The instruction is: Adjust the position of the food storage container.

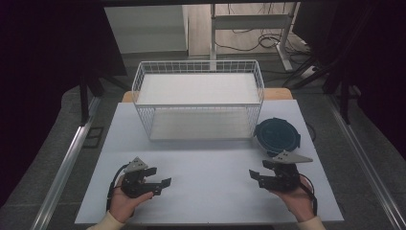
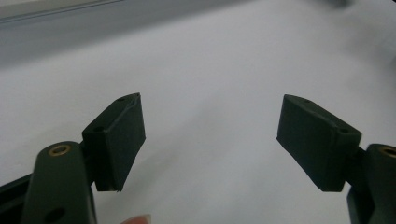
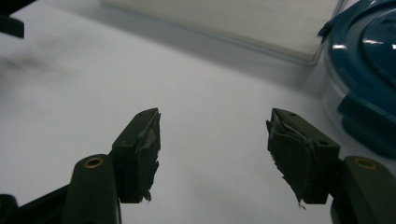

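Surface, high view: we see a white surface [image 1: 210, 191] ringed by dark curtains and grey floor, with a white wire basket [image 1: 198, 98] standing at its far middle.
Lid, high view: a round dark-blue lid [image 1: 276, 135] lies flat just beside the basket's right end, apart from both hands.
Left tongs, high view: our left tongs [image 1: 160, 178] sit low at the near left, jaws spread and holding nothing, pointing toward the middle of the surface.
Right tongs, high view: our right tongs [image 1: 255, 176] sit at the near right, jaws spread and empty; the lid lies just beyond them, farther from us and a little to the right.
Nearer hand: we judge the right hand clearly nearer the lid; the left is well apart from it.
Left gripper view: we see both black jaws wide apart over bare white surface [image 2: 210, 84], nothing between them.
Right gripper view: both jaws stand apart with worn pads, nothing between them; the blue lid [image 3: 369, 70] lies ahead and off to the right, beside the basket's white floor [image 3: 243, 23].
Coming move: we judge the right tongs must swing right and forward to reach the lid's rim; being round, it offers no long axis.
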Demonstrator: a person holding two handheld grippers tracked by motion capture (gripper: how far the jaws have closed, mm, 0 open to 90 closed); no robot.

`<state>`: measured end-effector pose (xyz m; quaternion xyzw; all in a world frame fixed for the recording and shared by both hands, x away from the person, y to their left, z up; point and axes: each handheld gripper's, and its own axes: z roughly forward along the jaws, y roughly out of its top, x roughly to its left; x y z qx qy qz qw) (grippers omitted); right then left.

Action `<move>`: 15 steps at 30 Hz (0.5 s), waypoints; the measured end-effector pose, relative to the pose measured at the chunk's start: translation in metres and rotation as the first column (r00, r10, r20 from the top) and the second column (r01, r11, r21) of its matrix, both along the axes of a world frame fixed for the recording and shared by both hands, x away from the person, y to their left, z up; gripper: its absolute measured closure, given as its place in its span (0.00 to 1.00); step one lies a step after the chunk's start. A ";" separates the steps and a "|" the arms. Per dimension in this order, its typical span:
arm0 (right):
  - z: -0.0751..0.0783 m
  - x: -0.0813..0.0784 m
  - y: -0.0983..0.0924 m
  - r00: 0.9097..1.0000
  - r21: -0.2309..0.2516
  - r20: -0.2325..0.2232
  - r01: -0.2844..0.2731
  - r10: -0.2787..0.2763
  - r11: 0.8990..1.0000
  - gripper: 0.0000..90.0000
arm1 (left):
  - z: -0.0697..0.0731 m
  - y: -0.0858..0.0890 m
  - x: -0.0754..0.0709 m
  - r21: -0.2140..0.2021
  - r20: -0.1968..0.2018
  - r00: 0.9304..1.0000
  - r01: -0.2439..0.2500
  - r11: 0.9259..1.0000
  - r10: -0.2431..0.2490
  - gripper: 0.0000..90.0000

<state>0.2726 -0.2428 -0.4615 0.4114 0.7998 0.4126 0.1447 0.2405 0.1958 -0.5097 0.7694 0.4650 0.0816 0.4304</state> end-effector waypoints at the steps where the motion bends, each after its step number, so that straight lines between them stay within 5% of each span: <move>1: 0.004 0.001 -0.001 1.000 0.005 0.001 0.008 -0.008 1.000 0.39 | 0.000 0.000 0.000 -0.002 0.000 1.000 0.002 1.000 -0.002 0.26; 7: 0.021 0.014 -0.007 0.999 -0.002 -0.002 0.032 -0.032 0.999 0.42 | 0.000 0.001 -0.001 0.002 0.006 1.000 -0.002 1.000 0.002 0.26; 15: 0.040 0.049 -0.022 0.998 -0.003 -0.015 0.068 -0.069 0.998 0.49 | 0.000 0.002 -0.001 0.002 0.006 1.000 -0.021 1.000 0.021 0.26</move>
